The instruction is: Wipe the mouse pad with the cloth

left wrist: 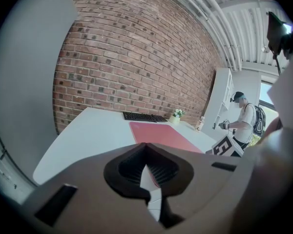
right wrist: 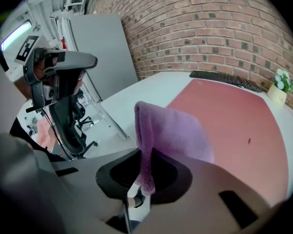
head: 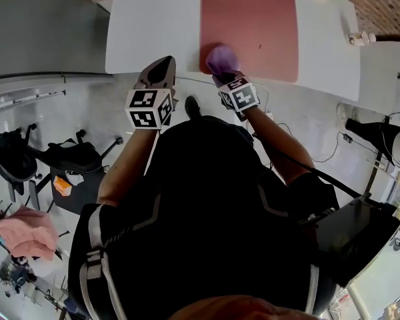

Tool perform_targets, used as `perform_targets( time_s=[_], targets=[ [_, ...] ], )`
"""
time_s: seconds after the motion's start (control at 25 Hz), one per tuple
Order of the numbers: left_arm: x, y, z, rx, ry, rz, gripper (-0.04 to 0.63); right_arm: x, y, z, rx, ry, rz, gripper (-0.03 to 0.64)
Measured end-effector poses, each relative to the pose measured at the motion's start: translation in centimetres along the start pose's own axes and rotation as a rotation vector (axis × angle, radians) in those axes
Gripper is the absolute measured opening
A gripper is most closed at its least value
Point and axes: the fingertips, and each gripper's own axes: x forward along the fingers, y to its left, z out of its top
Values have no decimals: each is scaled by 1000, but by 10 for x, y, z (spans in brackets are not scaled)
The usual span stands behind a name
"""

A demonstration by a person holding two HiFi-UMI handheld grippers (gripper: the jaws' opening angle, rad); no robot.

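A pink mouse pad point(head: 250, 25) lies on the white table point(head: 153, 25). My right gripper point(head: 225, 77) is shut on a purple cloth point(head: 221, 59) at the pad's near left corner. In the right gripper view the cloth point(right wrist: 171, 130) stands up out of the right gripper point(right wrist: 145, 174) and droops over the pad point(right wrist: 229, 116); whether it touches the pad I cannot tell. My left gripper point(head: 161, 65) hovers at the table's front edge, left of the pad. The left gripper point(left wrist: 146, 167) is shut with nothing in it, and the pad point(left wrist: 158, 134) lies ahead of it.
A black keyboard point(right wrist: 224, 80) and a small potted plant point(right wrist: 281, 89) sit at the pad's far end. A bottle point(head: 360, 39) stands at the table's right. Office chairs point(head: 60, 159) stand on the floor to the left. Another person point(left wrist: 244, 123) stands beyond the table.
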Motion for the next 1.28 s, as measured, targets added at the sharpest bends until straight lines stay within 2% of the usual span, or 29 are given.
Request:
perform_targets(
  time_s=[0.4,0.56,0.68,0.88,1.08,1.28],
  targets=[
    [-4,12,7,0,-12,15,2,28,38,36,7,-27,101,54],
    [-4,16,13,-2,-21,3,2,11,38,55,84,-99,118,54],
    [3,13,20,1,-32,-22,2,-17,20,66,155,-174,107,54],
    [24,-17,30,43,-45,-110,2,-83,-40,60,287,-295,9,54],
    [46,-51,36,68,-26,-180,2,-143,-117,34,394,-368,-181,54],
    [64,-77,45,79,-23,-198,2,-187,-195,0,453,-377,-354,54]
  ],
)
